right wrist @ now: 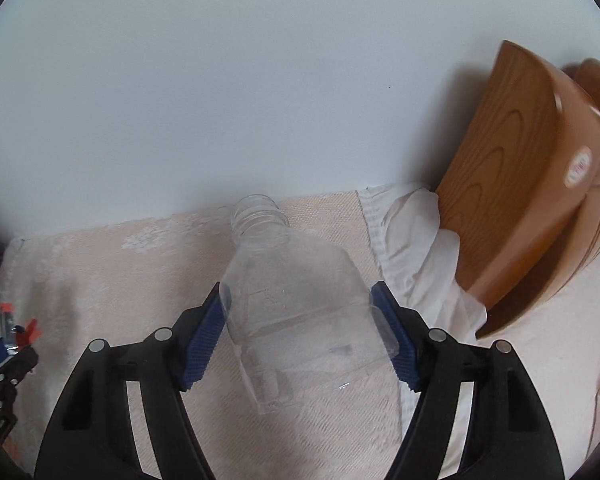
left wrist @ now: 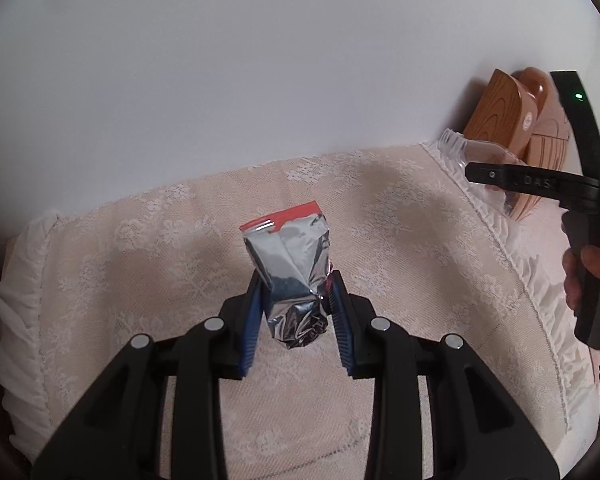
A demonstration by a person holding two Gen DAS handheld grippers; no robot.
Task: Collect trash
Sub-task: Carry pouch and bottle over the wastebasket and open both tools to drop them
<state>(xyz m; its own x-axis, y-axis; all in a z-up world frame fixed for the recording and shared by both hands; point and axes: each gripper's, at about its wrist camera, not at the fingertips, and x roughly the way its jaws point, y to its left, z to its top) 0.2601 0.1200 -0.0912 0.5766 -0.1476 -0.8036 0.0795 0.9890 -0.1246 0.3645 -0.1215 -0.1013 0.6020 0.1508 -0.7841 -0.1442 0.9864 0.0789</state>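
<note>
Here the left gripper (left wrist: 296,312) is nearly closed, its ribbed blue pads (left wrist: 253,322) pinching a crumpled silver foil wrapper (left wrist: 294,280) with a red top edge, held above the lace tablecloth (left wrist: 140,280). The right gripper (right wrist: 300,334) stands about half open, its pads against the flat sides of a clear, uncapped plastic bottle (right wrist: 296,292) with a threaded neck, also over the cloth. Right of the bottle, smooth wood-grain trays (right wrist: 512,184) lean against the pale wall (right wrist: 260,80), at the cloth's ruffled white border.
</note>
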